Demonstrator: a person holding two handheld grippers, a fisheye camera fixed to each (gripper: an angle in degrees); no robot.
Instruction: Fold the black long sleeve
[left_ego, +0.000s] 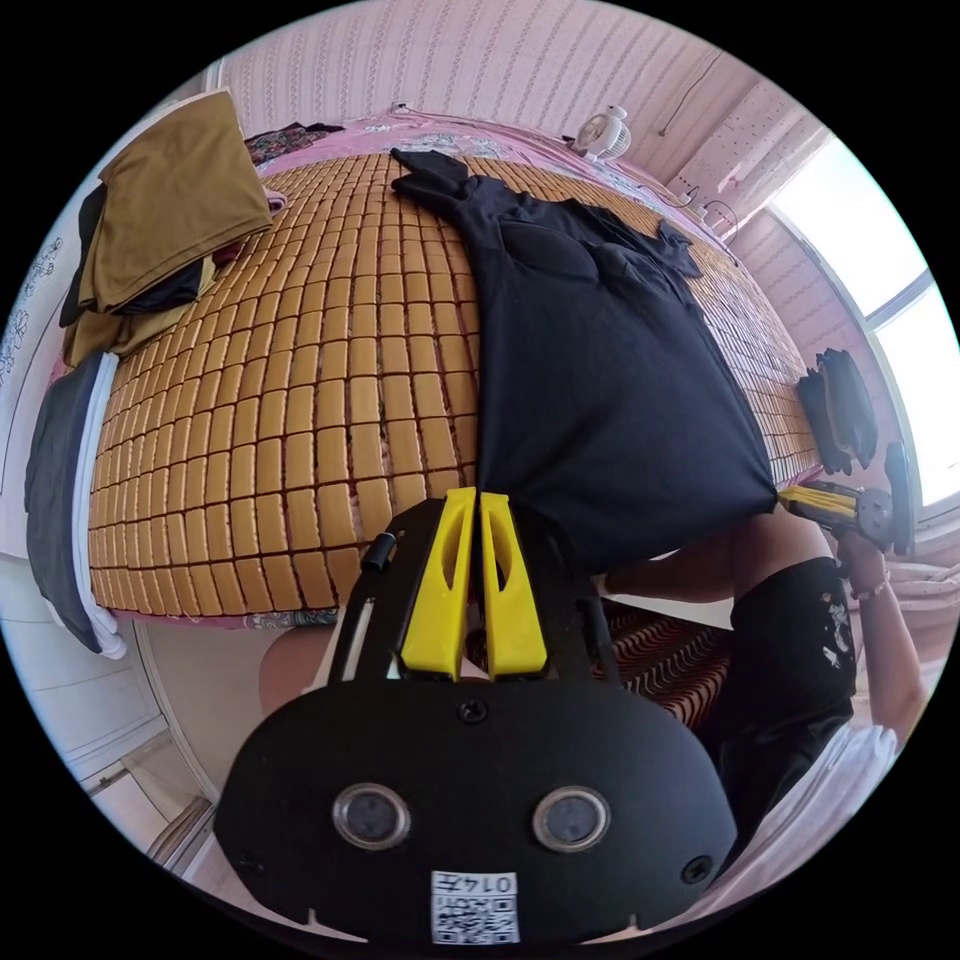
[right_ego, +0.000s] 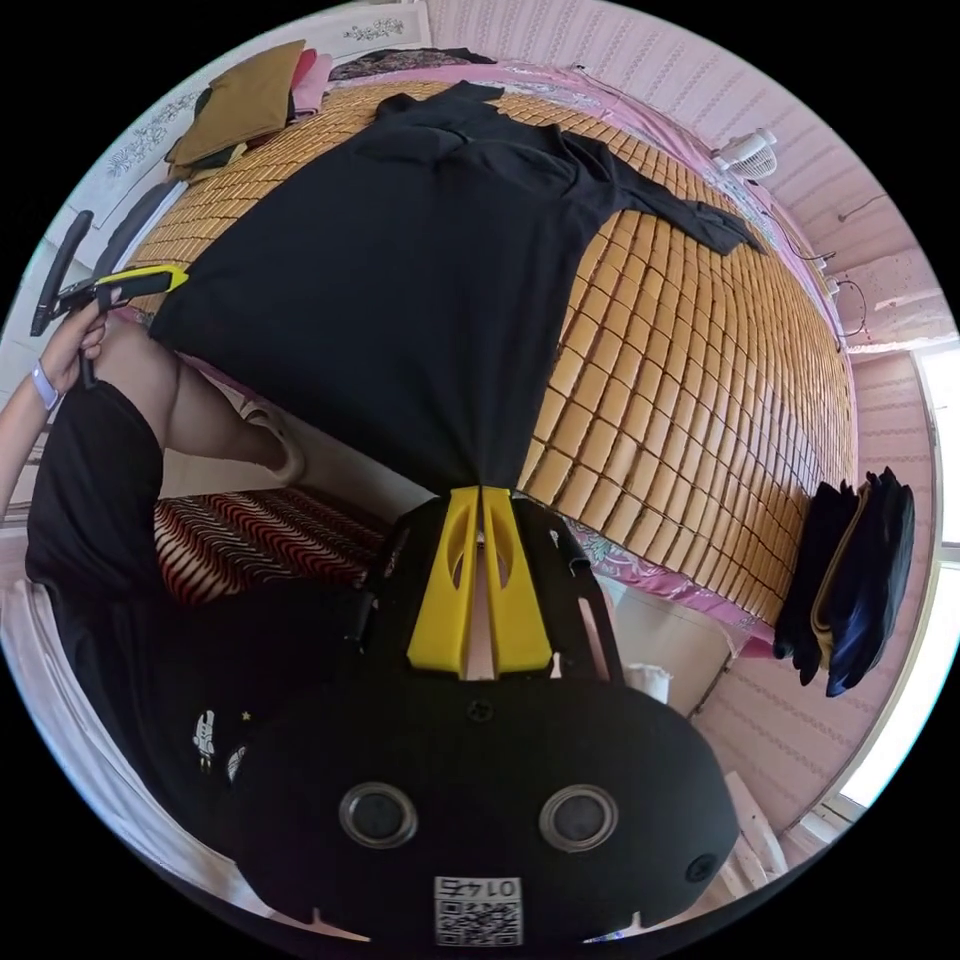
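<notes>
While stretched by its hem over the bamboo mat (left_ego: 300, 400), with sleeves and collar lying at the far side, black long sleeve (left_ego: 600, 380) needs even tension. Left gripper (left_ego: 478, 497) and right gripper (right_ego: 480, 490), each pinched on a hem corner: keep level, draw taut, lay flat without wrinkles.

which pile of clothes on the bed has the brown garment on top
The folded pile at the mat's far corner, brown on top; the other pile, by the window, is all dark.
</notes>
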